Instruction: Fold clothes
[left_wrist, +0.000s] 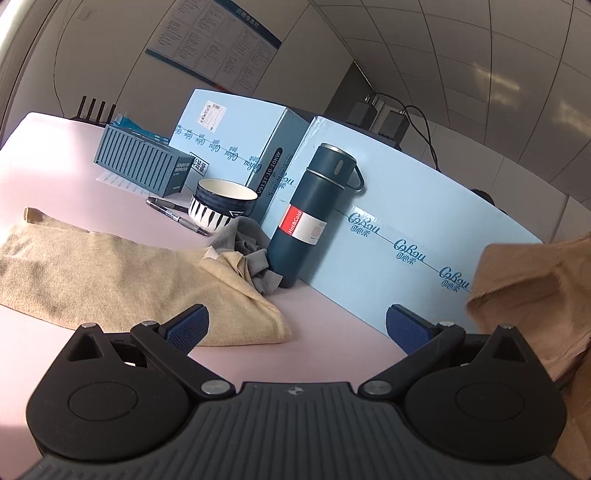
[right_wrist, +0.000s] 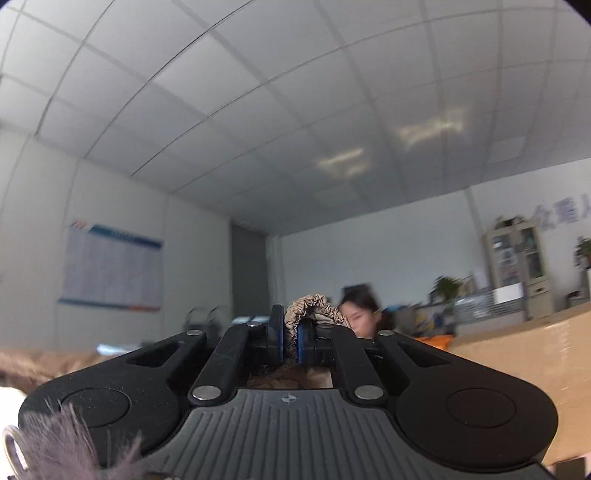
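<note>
Two garments: beige cloth (left_wrist: 122, 280) lies spread on the surface (left_wrist: 332, 314); tan cloth (right_wrist: 314, 306) hangs lifted.
Left gripper (left_wrist: 295, 325): jaws wide apart, empty.
Right gripper (right_wrist: 290, 339): jaws pinched on a bunched edge.
Risk: swinging cloth could topple the flask (left_wrist: 314, 214) or bowl (left_wrist: 221, 206); the thin pinch may slip.

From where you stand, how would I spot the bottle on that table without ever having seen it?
Find the two big pale blue cardboard boxes at the back of the pink table. Upright against the nearer box stands the tall dark blue metal flask, beside a crumpled grey cloth. Unlike the squat striped ceramic bowl nearby, it carries a red and white label.
</note>
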